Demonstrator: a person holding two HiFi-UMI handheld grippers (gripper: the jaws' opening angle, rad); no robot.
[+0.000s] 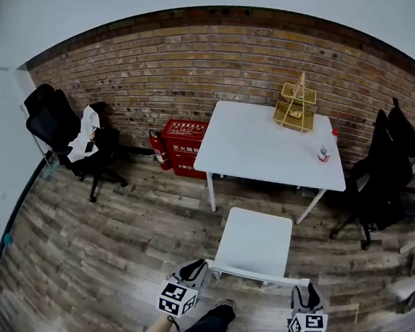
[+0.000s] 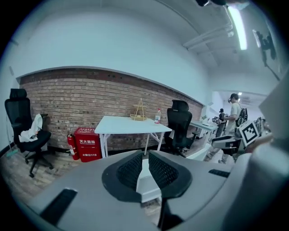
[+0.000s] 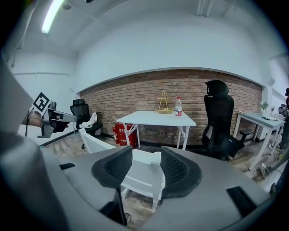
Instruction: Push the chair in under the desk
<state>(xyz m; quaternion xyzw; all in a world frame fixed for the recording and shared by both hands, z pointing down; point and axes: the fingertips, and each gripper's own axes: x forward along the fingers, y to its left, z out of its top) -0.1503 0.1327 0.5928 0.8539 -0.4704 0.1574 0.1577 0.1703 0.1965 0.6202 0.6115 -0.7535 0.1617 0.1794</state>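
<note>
Chair: the white chair (image 1: pixel 255 243) stands on the plank floor (image 1: pixel 126 249) just in front of the white desk (image 1: pixel 268 145). Its seat faces the desk and its back is toward the person. It is not yet under the top.
Left gripper: the left gripper (image 2: pixel 145 155) sits at the left end of the chair's top rail (image 1: pixel 255 274). Its jaws are almost together, with only a sliver of white chair showing in the slit. I cannot tell whether it touches the rail.
Right gripper: the right gripper (image 3: pixel 146 151) is at the rail's right end. Its jaws stand well apart and frame the seat and back corner without pressing on either.
Handling: it is probably light and stiff, a thin moulded seat on plain legs with no wheels showing. It should slide rather than roll, and its feet may catch on plank seams.
Where to hold: both ends of the top rail, evenly, so that it goes straight. A push up high may tip it forward, so press low and level.
Clearance: the seat looks narrower than the gap between the desk legs.
Care: a bottle (image 1: pixel 325 152) and a wire stand (image 1: pixel 296 104) sit on the desk, and a bump could shake them.
</note>
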